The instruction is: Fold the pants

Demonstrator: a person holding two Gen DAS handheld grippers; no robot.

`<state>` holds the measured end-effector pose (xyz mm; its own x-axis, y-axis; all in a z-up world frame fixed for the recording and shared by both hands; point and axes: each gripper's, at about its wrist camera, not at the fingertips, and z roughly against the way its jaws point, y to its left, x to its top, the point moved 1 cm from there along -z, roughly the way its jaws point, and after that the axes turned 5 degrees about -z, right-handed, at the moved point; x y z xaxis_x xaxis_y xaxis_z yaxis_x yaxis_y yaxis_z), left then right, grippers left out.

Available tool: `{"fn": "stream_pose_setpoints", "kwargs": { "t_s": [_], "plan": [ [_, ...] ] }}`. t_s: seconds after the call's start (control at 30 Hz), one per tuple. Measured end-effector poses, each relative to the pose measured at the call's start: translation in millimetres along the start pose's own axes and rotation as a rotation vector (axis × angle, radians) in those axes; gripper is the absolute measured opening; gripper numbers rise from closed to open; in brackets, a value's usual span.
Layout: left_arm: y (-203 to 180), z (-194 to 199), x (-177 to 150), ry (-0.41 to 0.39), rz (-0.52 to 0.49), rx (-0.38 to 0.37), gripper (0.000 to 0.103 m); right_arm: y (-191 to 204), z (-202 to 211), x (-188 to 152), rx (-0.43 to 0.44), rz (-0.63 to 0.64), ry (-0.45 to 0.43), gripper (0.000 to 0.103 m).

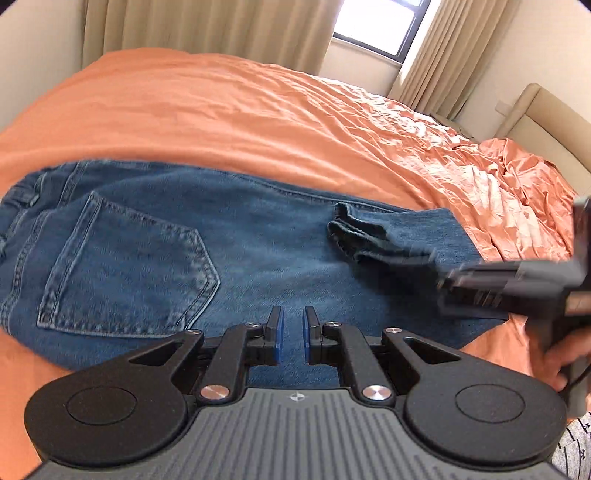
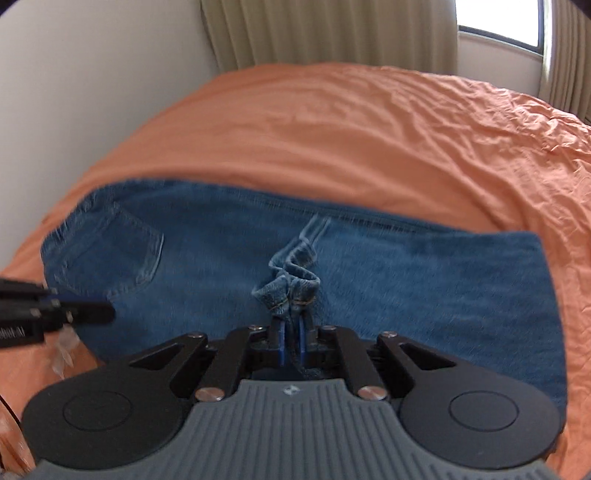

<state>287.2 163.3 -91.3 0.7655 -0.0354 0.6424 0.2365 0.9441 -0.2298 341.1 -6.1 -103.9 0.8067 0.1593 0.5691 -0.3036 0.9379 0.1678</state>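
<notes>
Blue jeans [image 1: 229,251] lie across the orange bed, waistband and back pocket [image 1: 125,266] at the left. They also fill the right wrist view [image 2: 406,280]. My left gripper [image 1: 292,321] hovers low over the jeans with its jaws a little apart and nothing between them. My right gripper [image 2: 291,332] is shut on the bunched leg hem [image 2: 291,288], holding it above the folded denim. In the left wrist view the right gripper [image 1: 443,286] comes in blurred from the right, with the hem [image 1: 362,236] hanging from it.
The orange bedspread [image 1: 258,122] covers the bed and is crumpled at the right [image 1: 517,192]. Beige curtains and a window [image 1: 380,26] stand behind. A beige headboard [image 1: 543,114] is at the far right. A white wall [image 2: 92,92] runs along the left.
</notes>
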Motion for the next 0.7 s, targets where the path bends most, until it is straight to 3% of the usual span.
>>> {"fn": "stream_pose_setpoints", "kwargs": {
  "t_s": [0.1, 0.3, 0.43, 0.53, 0.7],
  "plan": [
    [9.5, -2.0, -6.8, 0.005, 0.045, -0.052, 0.029, 3.4, -15.6, -13.5, -0.019, 0.030, 0.064, 0.005],
    [8.6, -22.7, 1.4, -0.002, 0.124, -0.164, 0.044, -2.1, -7.6, -5.8, 0.058, -0.007, 0.105, 0.033],
    [6.3, -45.1, 21.1, -0.026, 0.211, -0.233, 0.049, -21.3, 13.7, 4.2, 0.068, -0.007, 0.061, 0.049],
    [4.7, -76.6, 35.6, -0.034, 0.298, -0.263, 0.055, -47.9, 19.9, 10.4, 0.007, -0.028, 0.003, 0.050],
    [15.0, -138.3, 48.3, -0.010, 0.475, -0.309, 0.055, -108.9, 26.8, 6.9, -0.084, -0.078, -0.090, 0.050]
  ]
}}
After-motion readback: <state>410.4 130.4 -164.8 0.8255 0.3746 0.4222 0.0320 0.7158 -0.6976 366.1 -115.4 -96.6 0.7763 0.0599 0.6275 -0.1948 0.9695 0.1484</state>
